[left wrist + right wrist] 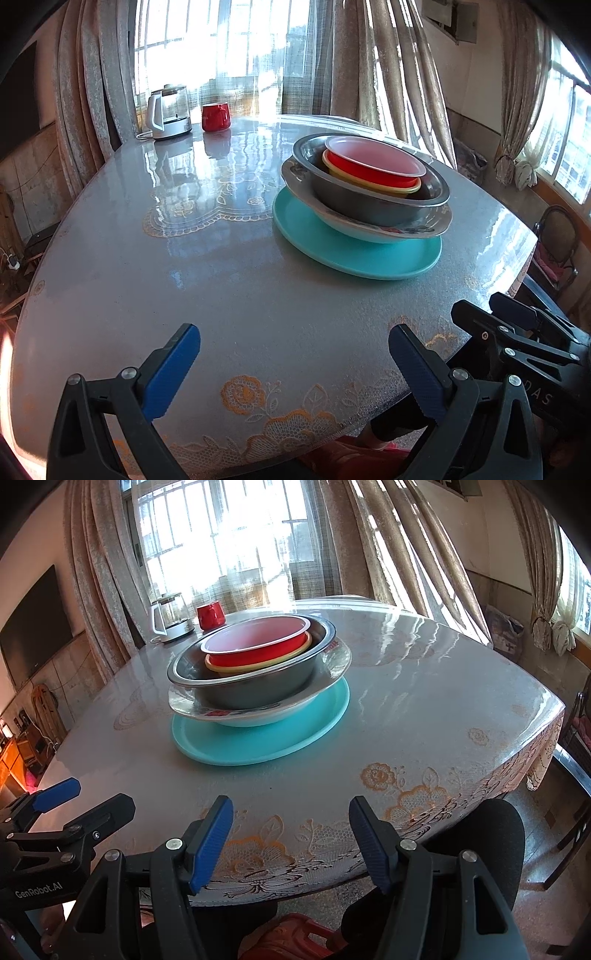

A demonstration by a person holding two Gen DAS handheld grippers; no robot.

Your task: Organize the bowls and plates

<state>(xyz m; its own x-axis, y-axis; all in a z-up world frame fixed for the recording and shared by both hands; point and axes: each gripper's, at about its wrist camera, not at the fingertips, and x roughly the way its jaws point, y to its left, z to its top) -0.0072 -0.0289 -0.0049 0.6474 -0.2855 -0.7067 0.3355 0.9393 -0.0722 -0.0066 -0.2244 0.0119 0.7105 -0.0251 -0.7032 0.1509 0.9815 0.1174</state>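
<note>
**Stacking looks complete; both grippers parked at the near edge**

Nesting appears finished, judging from how the dishes lie. On the table [424,709] sits a single stack: teal plate [258,746] at the bottom, a patterned white plate [258,716] on it, a steel bowl [251,690] in that, then a yellow bowl [258,666] with a red bowl [258,650] nested inside, tilted slightly rather than level. Nothing loose remains nearby.

The left gripper [293,369] hangs over the near table edge, jaws spread wide, nothing between them. The right gripper [291,845] is likewise apart and empty, well short of the stack.

A kettle [166,110] and red mug [215,116] stand at the far side, not dishes for this task.

Judgement: the step in hand is retreat or final check. If anything follows, it would call for levelling the red bowl with a light push at its rim, taking care not to slide the steel bowl.
</note>
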